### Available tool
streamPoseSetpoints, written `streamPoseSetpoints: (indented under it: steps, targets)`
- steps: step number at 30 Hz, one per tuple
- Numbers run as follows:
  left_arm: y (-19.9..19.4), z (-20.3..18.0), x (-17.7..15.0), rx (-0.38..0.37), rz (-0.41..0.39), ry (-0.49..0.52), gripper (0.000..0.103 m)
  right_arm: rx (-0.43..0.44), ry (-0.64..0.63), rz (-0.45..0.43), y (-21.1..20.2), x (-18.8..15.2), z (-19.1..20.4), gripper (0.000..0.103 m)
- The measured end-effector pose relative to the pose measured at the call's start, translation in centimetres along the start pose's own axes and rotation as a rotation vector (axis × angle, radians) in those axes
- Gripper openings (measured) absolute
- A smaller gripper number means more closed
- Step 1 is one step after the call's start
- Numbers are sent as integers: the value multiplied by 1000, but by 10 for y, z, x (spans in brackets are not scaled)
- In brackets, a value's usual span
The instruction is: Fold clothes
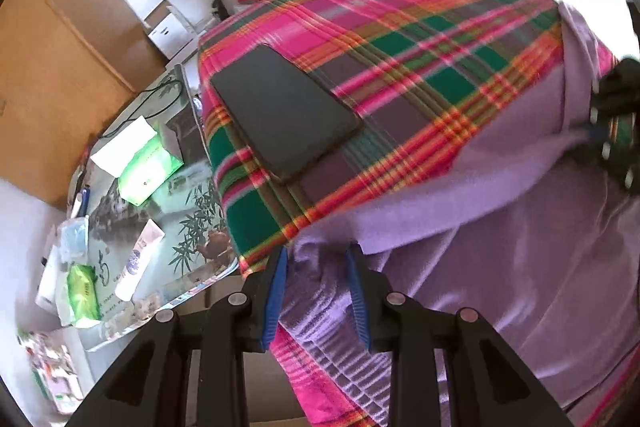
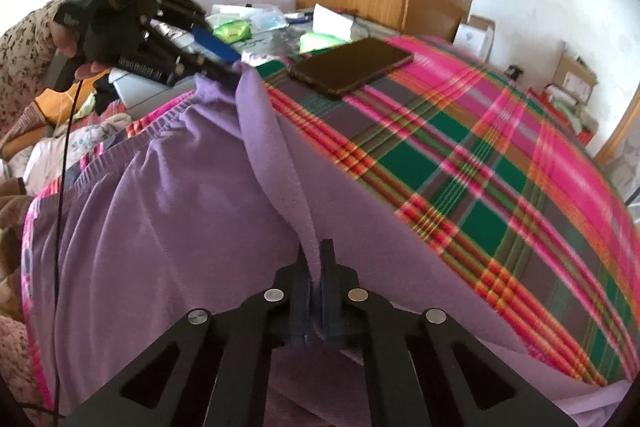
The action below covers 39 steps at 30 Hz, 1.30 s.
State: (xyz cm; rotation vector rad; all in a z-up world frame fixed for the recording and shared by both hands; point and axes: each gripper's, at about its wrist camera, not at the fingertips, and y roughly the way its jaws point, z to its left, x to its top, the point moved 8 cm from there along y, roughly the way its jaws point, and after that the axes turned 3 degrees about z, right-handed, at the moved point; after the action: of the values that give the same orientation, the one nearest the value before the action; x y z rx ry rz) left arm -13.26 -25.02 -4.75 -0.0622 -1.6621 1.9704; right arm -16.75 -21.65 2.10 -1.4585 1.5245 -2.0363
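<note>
With the right gripper [image 2: 316, 259] clamped on the lilac knit garment's [image 2: 160, 211] edge, low centre of frame on the plaid-blanketed bed [image 2: 480, 155], and the left gripper's [image 1: 316, 267] fingers open astride fabric, an uneven pull could drag the black phone [image 2: 352, 67] off.

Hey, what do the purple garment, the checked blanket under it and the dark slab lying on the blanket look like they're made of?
Purple garment: soft matte knit, probably fleece or jersey; its edge is ribbed and it drapes in folds.
Checked blanket: woven cloth, likely cotton or wool blend, matte, with ribbed stripe lines.
Dark slab: apparently a phone, with a smooth, faintly glossy glass-like face.
</note>
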Motion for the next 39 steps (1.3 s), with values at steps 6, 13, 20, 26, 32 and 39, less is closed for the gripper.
streamPoseSetpoints:
  steps: [6,13,20,26,32,39]
  targets:
    - [-9,-8,-6,41,-18,36,30,-49,17,-81,-21,8,-5,3]
    - [-33,-18,-23,72,-61,55,21,-76,-22,-89,-28,-3,0,3]
    - [-40,-29,-46,55,-58,36,11,-108,-14,-76,-27,-17,-1,3]
    - [-61,-23,-45,75,-112,-34,14,-119,3,-65,-21,-24,-1,3]
    - [-73,-43,-23,102,-131,85,34,-92,28,-61,-19,-29,1,3]
    - [-44,-62,-5,123,-44,241,34,-66,44,-55,-19,-33,2,3]
